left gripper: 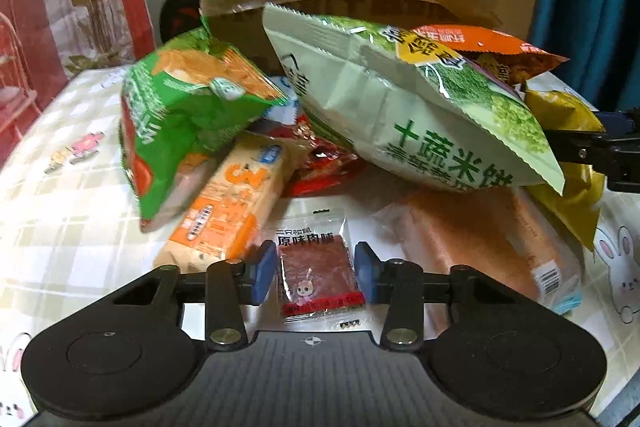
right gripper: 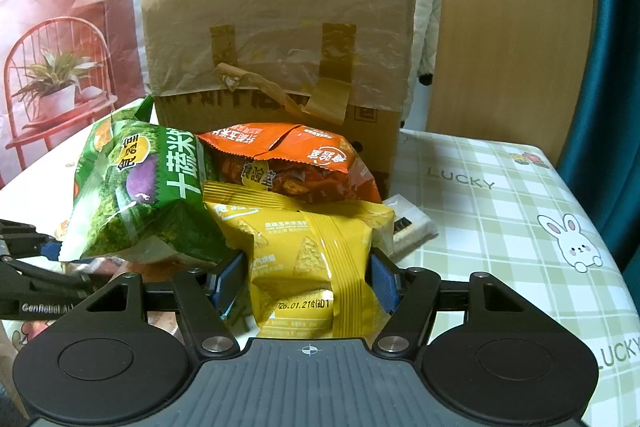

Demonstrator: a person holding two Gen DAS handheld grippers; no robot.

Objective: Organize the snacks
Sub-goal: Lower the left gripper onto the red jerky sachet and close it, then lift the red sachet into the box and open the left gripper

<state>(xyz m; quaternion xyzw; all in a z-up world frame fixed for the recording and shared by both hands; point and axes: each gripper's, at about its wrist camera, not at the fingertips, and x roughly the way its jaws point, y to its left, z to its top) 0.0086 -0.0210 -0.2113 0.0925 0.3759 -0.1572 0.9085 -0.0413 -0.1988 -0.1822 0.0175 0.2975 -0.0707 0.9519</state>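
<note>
Snack pile on the table, counted: one bright green bag [left gripper: 188, 107] far left, one pale green rice-cracker bag [left gripper: 404, 107] centre, one orange bag [right gripper: 288, 159] behind it, one yellow chip bag [right gripper: 316, 251] right, one orange biscuit pack [left gripper: 236, 203], one red wrapper [left gripper: 324, 167] under the pile, one pinkish bread-like pack [left gripper: 480, 243] near right, one small clear jerky packet [left gripper: 320, 271] nearest. A white packet [right gripper: 412, 223] sits just right of the yellow bag.

Left gripper [left gripper: 316, 273] – blue pads either side of the jerky packet, which lies flat on the table; pads close to its edges, cannot tell if they actually pinch it. Right gripper [right gripper: 308, 281] – pads pressed against both sides of the yellow chip bag, grasping it, bag bulging between them.

One taped cardboard box [right gripper: 280, 67] stands upright at the far side, touching the pile.

Surface: tablecloth [right gripper: 500, 227] with green-cream checks, rabbit prints, "LUCKY" text. Room: red printed backdrop with chair and plant [right gripper: 52, 75] on left, wooden panel [right gripper: 512, 27] and teal curtain [right gripper: 616, 67] on right
</note>
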